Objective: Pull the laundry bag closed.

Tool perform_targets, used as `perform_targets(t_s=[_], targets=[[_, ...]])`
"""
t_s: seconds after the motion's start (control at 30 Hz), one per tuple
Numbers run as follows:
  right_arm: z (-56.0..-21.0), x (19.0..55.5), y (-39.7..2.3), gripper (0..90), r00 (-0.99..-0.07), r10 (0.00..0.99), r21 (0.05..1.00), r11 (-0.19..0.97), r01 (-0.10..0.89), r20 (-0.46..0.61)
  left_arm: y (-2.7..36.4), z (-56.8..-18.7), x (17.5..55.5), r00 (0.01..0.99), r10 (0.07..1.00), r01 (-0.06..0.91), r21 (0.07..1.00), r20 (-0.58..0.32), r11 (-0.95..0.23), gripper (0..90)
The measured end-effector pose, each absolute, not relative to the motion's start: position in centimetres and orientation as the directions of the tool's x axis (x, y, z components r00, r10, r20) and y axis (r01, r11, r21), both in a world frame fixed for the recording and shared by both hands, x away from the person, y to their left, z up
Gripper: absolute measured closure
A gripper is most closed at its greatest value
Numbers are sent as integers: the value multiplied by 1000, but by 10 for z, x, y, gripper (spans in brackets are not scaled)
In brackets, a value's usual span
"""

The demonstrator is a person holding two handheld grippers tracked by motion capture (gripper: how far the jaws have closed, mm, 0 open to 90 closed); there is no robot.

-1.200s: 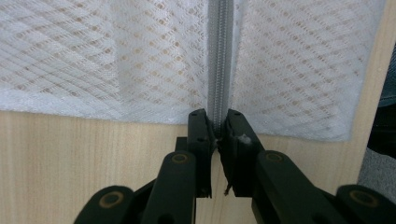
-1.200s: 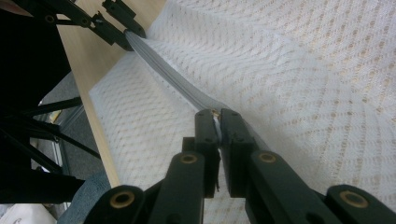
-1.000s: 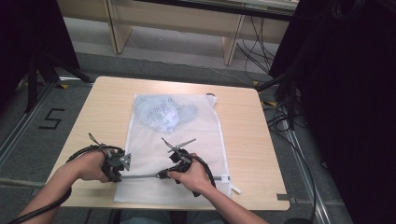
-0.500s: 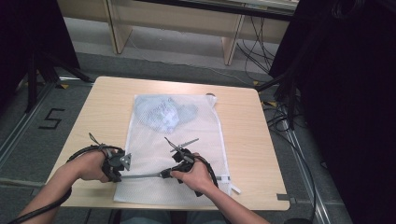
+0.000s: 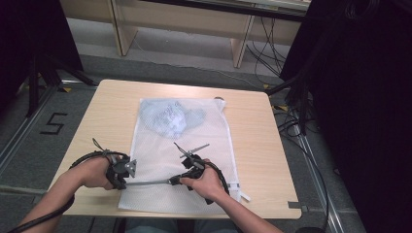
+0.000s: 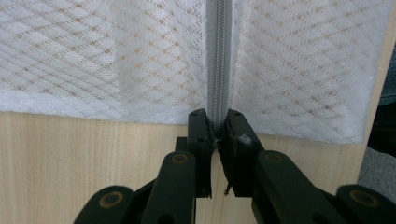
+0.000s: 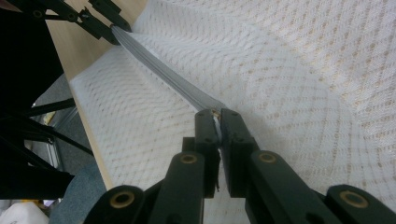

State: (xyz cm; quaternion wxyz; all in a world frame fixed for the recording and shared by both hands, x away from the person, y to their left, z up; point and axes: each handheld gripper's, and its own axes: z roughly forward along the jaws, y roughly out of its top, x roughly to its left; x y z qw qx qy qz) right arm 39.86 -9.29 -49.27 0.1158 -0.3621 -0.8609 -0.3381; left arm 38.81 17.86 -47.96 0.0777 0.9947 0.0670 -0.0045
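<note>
Mesh laundry bag (image 5: pixel 194 160), zipper (image 5: pixel 148 182) pinched at two places, flat on a wooden table (image 5: pixel 262 141).

From above, the left gripper (image 5: pixel 127 175) and right gripper (image 5: pixel 176 181) sat at the bag's near edge, the grey zipper stretched taut between them; a pale blue garment (image 5: pixel 170 116) lay inside the bag well beyond both. The left gripper view added the jaws clamped tight on the zipper's end (image 6: pixel 217 126), just at the bag's hem over bare wood. The right gripper view showed its jaws closed on the zipper's slider (image 7: pixel 215 113), tape running away to the other gripper (image 7: pixel 109 23) at upper left.
</note>
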Motion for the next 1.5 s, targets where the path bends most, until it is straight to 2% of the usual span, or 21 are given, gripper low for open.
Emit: perform_targets(t_s=[0.27,0.33,0.5,0.53,0.6,0.63,0.73,1.03,1.1,1.27,1.3,1.4,1.5], targets=[[-492,399,-94,871,-713,547,495,516,699,438,178,-480,388,991,130,132,150,-20,-980,818],[-490,398,-95,871,-688,577,464,509,724,440,178,-480,388,991,130,131,150,-20,-980,818],[-491,399,-96,871,-716,547,496,518,697,434,178,-480,388,991,130,132,149,-21,-980,818],[-490,398,-96,870,-697,562,476,511,716,445,178,-480,389,991,129,131,148,-21,-980,818],[-490,399,-97,870,-708,551,491,512,704,442,178,-480,388,991,129,131,148,-21,-980,818],[-489,397,-98,871,-683,575,463,504,729,449,178,-480,389,991,129,131,149,-21,-980,818],[-491,399,-100,871,-707,553,493,509,705,440,178,-480,389,991,129,131,149,-21,-980,818],[-492,400,-103,871,-718,546,505,513,694,432,177,-480,389,992,128,130,147,-21,-981,818],[-491,399,-103,870,-696,567,482,505,717,441,177,-480,389,992,128,130,147,-22,-981,818],[-491,399,-105,871,-706,560,489,511,706,433,178,-480,389,992,128,130,148,-21,-980,818],[-490,398,-105,871,-683,579,464,503,729,445,178,-480,389,992,128,129,148,-21,-981,818],[-491,399,-106,871,-707,559,494,509,705,433,178,-480,389,992,127,129,147,-21,-981,818],[-490,398,-107,870,-687,579,472,502,725,439,178,-480,389,992,128,130,147,-21,-981,818]])
